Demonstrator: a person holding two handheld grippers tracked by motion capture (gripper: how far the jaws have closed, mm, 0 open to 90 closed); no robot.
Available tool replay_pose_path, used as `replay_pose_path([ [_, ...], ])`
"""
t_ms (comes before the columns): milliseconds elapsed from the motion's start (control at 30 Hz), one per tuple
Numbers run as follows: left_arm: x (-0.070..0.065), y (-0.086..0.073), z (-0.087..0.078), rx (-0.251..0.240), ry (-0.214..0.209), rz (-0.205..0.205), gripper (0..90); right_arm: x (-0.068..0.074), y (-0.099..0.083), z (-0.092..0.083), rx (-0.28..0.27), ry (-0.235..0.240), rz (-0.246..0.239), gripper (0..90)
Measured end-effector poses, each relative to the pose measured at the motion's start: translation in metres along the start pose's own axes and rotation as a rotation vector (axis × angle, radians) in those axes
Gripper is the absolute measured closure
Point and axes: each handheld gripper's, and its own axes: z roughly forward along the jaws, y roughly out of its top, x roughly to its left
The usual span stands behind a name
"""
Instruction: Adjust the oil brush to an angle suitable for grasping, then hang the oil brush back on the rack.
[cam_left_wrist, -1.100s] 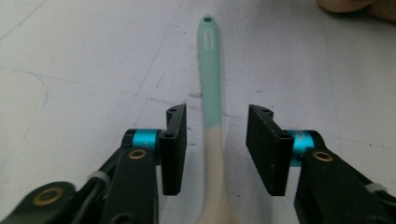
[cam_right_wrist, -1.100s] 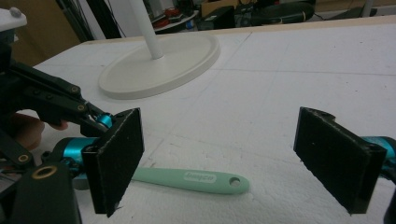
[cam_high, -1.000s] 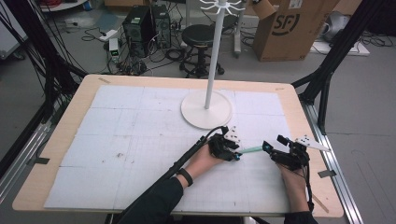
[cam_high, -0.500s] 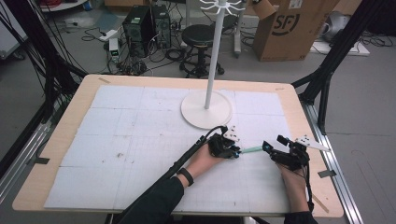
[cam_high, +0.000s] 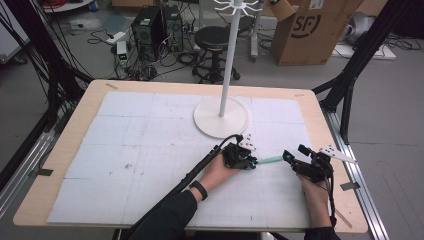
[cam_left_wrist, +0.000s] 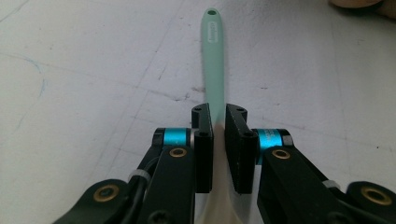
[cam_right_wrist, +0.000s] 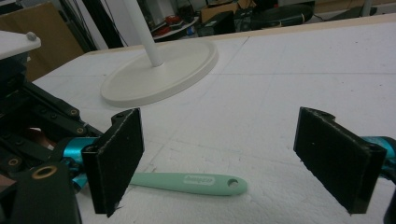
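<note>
Main risk: the left gripper had the mint spatula pinched low, near the cream blade end, so the long handle could've pivoted or slipped on lifting. Its jaws had just been closing and were clamped on the spatula w/ the handle running to 12 o'clock. The spatula lay flat on the white mat, at approx 5 o'clock from the stand base. Right gripper jaws stood wide apart, holding nothing, handle tip just below.
</note>
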Motion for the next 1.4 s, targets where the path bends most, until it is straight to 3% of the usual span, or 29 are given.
replay_pose_path([
  [233, 0.003, -0.001, -0.012, -0.004, 0.011, -0.001, 82.1, -0.001, 0.0, -0.001, -0.009, -0.006, 0.009, 15.3],
  [733, 0.011, -0.006, -0.05, -0.065, 0.042, -0.025, 82.1, -0.004, 0.0, -0.003, -0.03, -0.016, 0.04, 15.3],
  [933, 0.014, -0.006, -0.074, -0.1, 0.052, -0.03, 82.1, -0.004, 0.0, -0.003, -0.031, -0.026, 0.06, 15.3],
  [1233, 0.016, -0.008, -0.115, -0.166, 0.087, -0.024, 82.0, -0.003, -0.001, -0.004, -0.034, -0.028, 0.045, 15.3],
  [1333, 0.016, -0.008, -0.137, -0.216, 0.111, -0.034, 82.0, -0.002, -0.001, -0.004, -0.034, -0.025, 0.04, 15.3],
  [1400, 0.017, -0.008, -0.143, -0.228, 0.12, -0.036, 82.1, -0.002, -0.001, -0.004, -0.034, -0.025, 0.042, 15.3],
])
